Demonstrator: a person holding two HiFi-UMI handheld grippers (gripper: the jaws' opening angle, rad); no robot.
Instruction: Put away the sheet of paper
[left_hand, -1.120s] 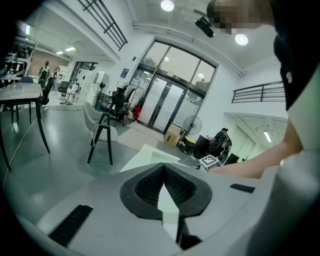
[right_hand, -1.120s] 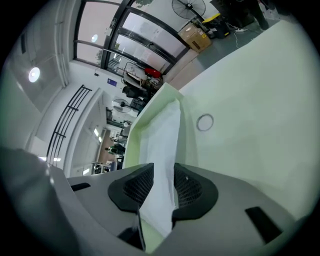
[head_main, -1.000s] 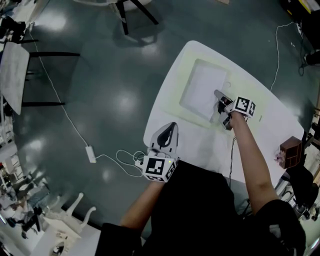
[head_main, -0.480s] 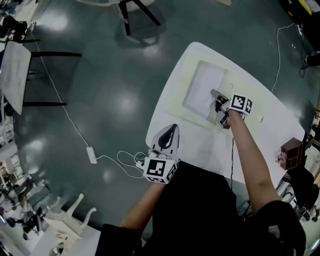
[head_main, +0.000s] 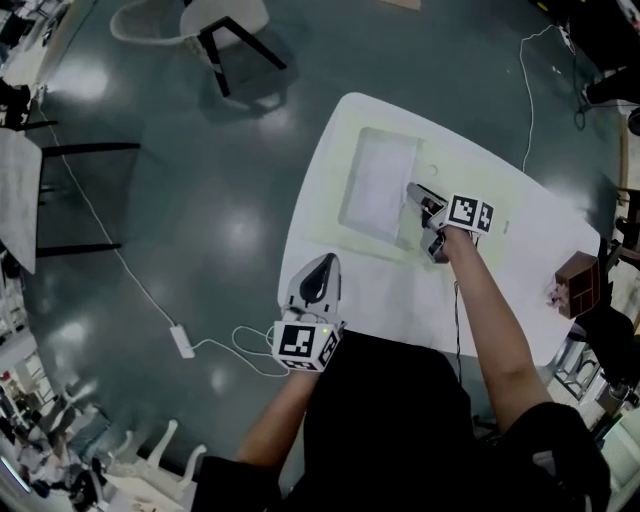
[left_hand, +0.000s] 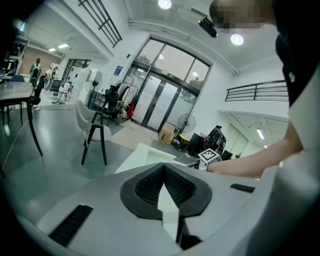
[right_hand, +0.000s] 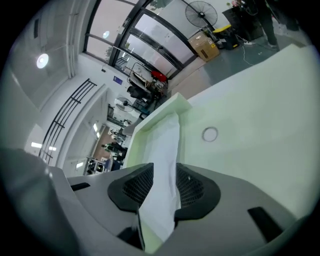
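Observation:
The white sheet of paper (head_main: 378, 188) lies in the recess of a pale green tray (head_main: 352, 222) on the white table (head_main: 400, 295). My right gripper (head_main: 422, 208) sits at the sheet's near right edge. In the right gripper view the paper (right_hand: 168, 134) runs between the pads (right_hand: 134, 186), which stand apart from it. The right gripper (right_hand: 164, 168) has just been opening and now stands open around the sheet. My left gripper (head_main: 322, 264) hovers over the table's near left edge, its tips together. In its own view the left gripper (left_hand: 163, 168) holds nothing.
A small ring (right_hand: 210, 134) lies on the green surface to the right of the recess. A brown box (head_main: 578, 283) stands at the table's right edge. On the floor are a chair (head_main: 215, 25) and a power strip with its cable (head_main: 183, 338).
The right gripper's jaws have spread apart around the sheet's edge, and the sheet now rests in the tray. The left gripper has kept still. The head view has shifted a little.

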